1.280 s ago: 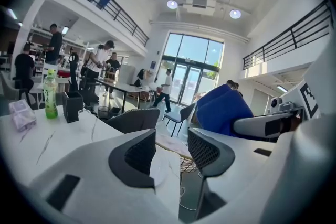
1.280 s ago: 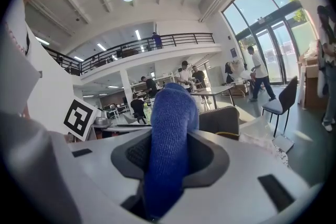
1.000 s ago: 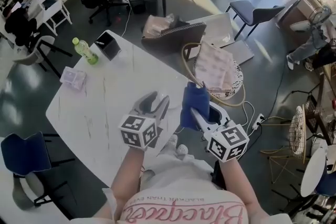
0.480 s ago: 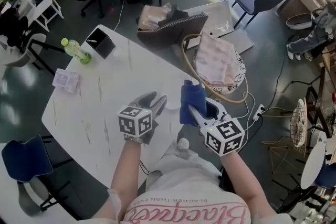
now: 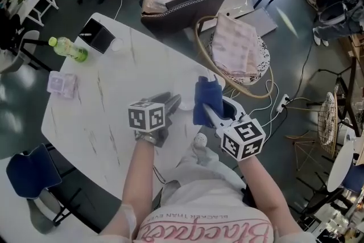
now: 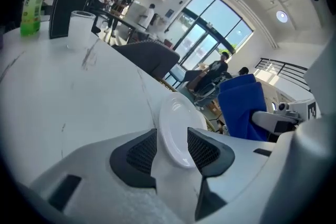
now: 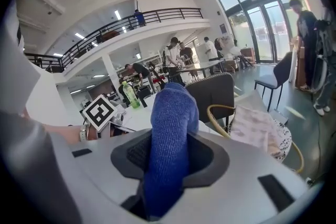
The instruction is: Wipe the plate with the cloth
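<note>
A small white plate [image 6: 176,126] stands on edge between the jaws of my left gripper [image 6: 173,147], which is shut on its rim. In the head view the left gripper [image 5: 173,102] hovers over the white table [image 5: 114,94] near its front right edge, and the plate [image 5: 185,93] is faint against the tabletop. My right gripper [image 5: 211,115] is shut on a folded blue cloth [image 5: 206,98] that sticks up just right of the plate. The cloth [image 7: 170,128] fills the right gripper [image 7: 170,157]. From the left gripper view the cloth [image 6: 244,107] hangs close beside the plate.
A green bottle [image 5: 67,49], a black box [image 5: 96,36], a glass [image 5: 118,44] and a clear packet [image 5: 61,83] sit at the table's far left. Beyond the right edge stand a dark chair [image 5: 182,8] and a hoop-rimmed stool with patterned fabric [image 5: 239,54].
The head camera has tilted, so the table sits higher in view. My left gripper has turned its jaws more to the right, towards the cloth. Both grips are unchanged.
</note>
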The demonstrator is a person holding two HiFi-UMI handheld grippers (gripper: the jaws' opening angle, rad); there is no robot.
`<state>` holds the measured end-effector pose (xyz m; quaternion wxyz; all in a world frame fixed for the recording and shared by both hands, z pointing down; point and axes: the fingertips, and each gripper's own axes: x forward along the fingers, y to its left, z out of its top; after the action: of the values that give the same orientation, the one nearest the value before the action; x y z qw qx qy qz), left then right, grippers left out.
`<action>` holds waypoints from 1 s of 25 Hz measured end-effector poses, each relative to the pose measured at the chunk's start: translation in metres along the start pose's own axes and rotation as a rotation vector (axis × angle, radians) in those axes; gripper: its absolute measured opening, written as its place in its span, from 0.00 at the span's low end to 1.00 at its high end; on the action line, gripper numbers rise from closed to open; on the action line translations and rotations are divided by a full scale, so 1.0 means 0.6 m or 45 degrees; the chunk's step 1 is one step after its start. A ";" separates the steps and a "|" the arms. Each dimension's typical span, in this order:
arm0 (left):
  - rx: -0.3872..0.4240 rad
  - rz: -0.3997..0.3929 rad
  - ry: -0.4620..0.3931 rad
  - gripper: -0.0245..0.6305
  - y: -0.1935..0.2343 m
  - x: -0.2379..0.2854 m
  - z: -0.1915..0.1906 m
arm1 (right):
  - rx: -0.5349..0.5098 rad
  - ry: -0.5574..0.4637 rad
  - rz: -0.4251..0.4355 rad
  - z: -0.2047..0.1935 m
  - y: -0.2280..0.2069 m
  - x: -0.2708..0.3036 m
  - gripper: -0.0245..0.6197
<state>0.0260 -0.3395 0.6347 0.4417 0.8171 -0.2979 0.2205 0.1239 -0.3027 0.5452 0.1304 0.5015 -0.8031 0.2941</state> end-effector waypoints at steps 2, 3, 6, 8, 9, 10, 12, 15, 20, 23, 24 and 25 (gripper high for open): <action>-0.023 -0.005 0.012 0.29 0.003 0.012 -0.002 | 0.017 0.008 -0.011 -0.008 -0.006 0.004 0.24; -0.031 -0.009 0.023 0.29 0.003 0.017 -0.004 | 0.027 0.012 -0.018 -0.011 -0.009 0.005 0.24; -0.053 -0.011 0.043 0.29 0.002 0.031 -0.003 | 0.044 0.023 -0.037 -0.018 -0.019 0.007 0.24; -0.081 0.002 0.050 0.28 0.006 0.036 -0.002 | 0.048 0.027 -0.049 -0.021 -0.025 0.007 0.24; -0.093 0.023 0.058 0.25 0.011 0.037 -0.004 | 0.050 0.027 -0.055 -0.021 -0.029 0.006 0.24; -0.100 0.048 0.069 0.18 0.016 0.039 -0.006 | 0.051 0.028 -0.060 -0.022 -0.032 0.006 0.24; -0.116 0.070 0.084 0.12 0.021 0.041 -0.008 | 0.050 0.030 -0.065 -0.022 -0.037 0.006 0.24; -0.181 0.044 0.085 0.10 0.020 0.043 -0.005 | 0.048 0.035 -0.064 -0.019 -0.041 0.007 0.24; -0.301 -0.032 0.051 0.09 0.017 0.038 -0.004 | 0.040 0.031 -0.049 -0.014 -0.040 0.007 0.24; -0.347 -0.094 -0.005 0.07 0.006 0.032 0.006 | 0.035 0.027 -0.044 -0.015 -0.040 0.005 0.24; -0.365 -0.115 -0.027 0.07 0.001 0.028 0.010 | 0.034 0.025 -0.043 -0.015 -0.039 0.004 0.24; -0.376 -0.128 -0.046 0.06 -0.003 0.024 0.014 | 0.033 0.022 -0.042 -0.014 -0.037 0.002 0.24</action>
<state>0.0384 -0.3502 0.6382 0.5621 0.7609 -0.2936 0.1373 0.1424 -0.3057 0.5599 0.1356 0.5138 -0.7896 0.3067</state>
